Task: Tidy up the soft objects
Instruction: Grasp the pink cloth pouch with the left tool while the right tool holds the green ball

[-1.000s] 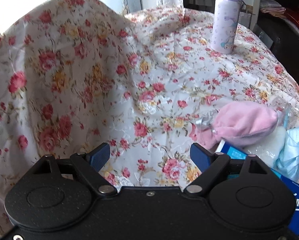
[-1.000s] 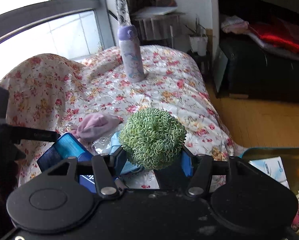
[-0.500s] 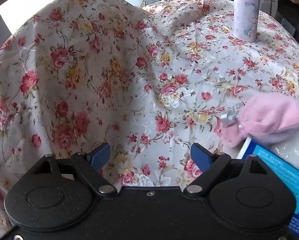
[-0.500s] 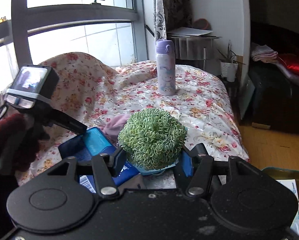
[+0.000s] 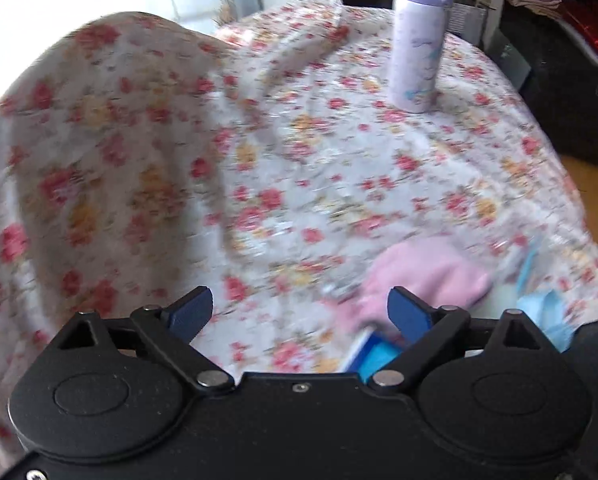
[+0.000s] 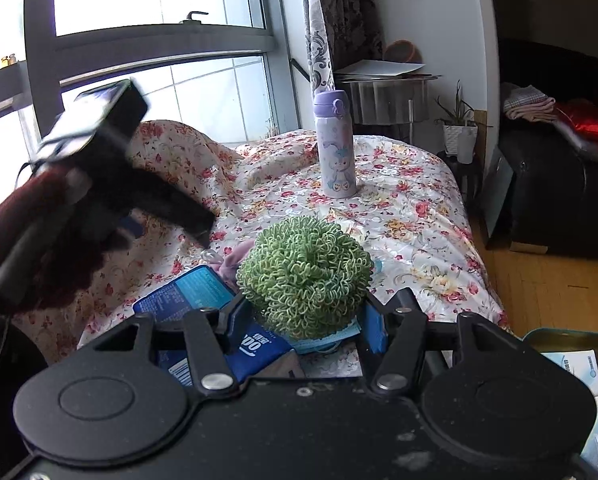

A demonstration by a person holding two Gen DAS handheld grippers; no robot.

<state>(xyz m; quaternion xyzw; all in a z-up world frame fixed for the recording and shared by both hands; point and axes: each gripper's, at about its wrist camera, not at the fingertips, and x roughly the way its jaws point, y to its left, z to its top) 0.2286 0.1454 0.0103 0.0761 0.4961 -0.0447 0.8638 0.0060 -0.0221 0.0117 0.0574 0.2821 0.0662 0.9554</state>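
your l gripper [image 5: 299,312] just opened wider, empty | r gripper [image 6: 305,320] clamped green scrunchy ball [image 6: 305,276] over floral cloth [image 6: 411,216]

A floral quilt [image 6: 411,208] covered the surface, humped high at its window side. On it a lilac bottle [image 6: 335,148] stood upright near the far end; a pink cloth [image 5: 423,276], a blue tissue pack [image 6: 183,292] and a pale blue mask [image 5: 547,316] lay bunched at the near edge
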